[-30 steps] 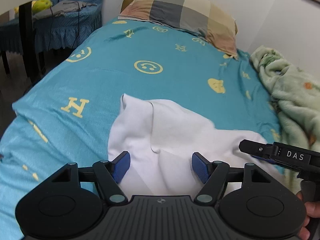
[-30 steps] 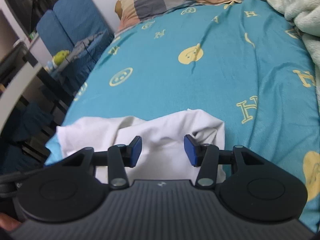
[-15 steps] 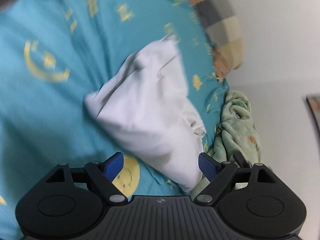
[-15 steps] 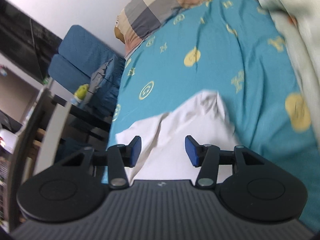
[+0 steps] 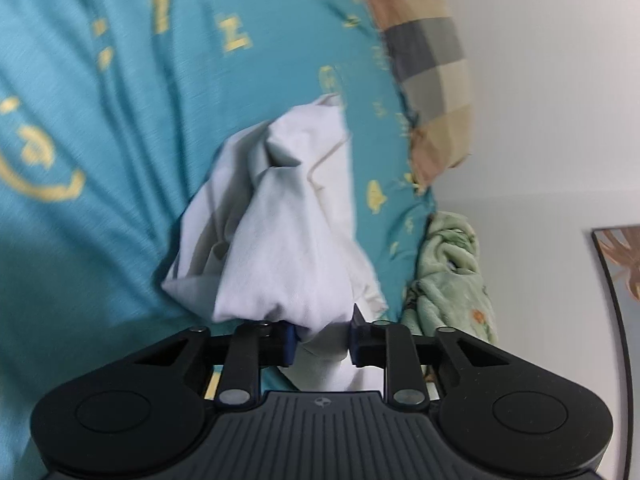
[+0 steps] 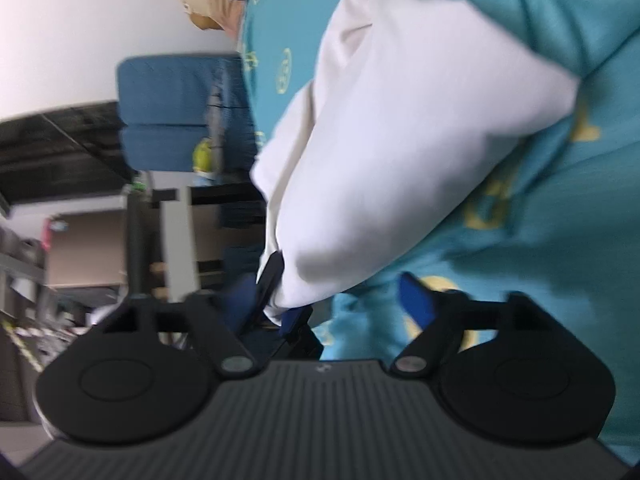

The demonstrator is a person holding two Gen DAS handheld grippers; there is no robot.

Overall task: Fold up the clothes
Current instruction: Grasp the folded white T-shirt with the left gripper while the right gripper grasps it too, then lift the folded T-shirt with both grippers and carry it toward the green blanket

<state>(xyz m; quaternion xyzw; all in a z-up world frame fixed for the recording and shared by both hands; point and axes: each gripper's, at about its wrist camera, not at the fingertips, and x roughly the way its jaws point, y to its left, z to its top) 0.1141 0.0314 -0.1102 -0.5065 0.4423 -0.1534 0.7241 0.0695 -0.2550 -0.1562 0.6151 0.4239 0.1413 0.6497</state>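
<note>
The left gripper (image 5: 322, 338) had just closed, pinching the white garment (image 5: 288, 216) at bottom centre. The right gripper (image 6: 334, 304) had just opened wide, empty, the garment mid-frame on the teal bedsheet (image 5: 100, 120). Soft and limp, it looked best taken at its edges.

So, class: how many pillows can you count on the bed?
1: a checked pillow at the head of the bed, against the wall. Others may be hidden.

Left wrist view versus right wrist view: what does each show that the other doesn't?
Left only: a green blanket, a picture frame, the left gripper pinching the white garment.
Right only: a blue chair, dark furniture, the right gripper open.
Both: the garment, the teal sheet, the checked pillow.
</note>
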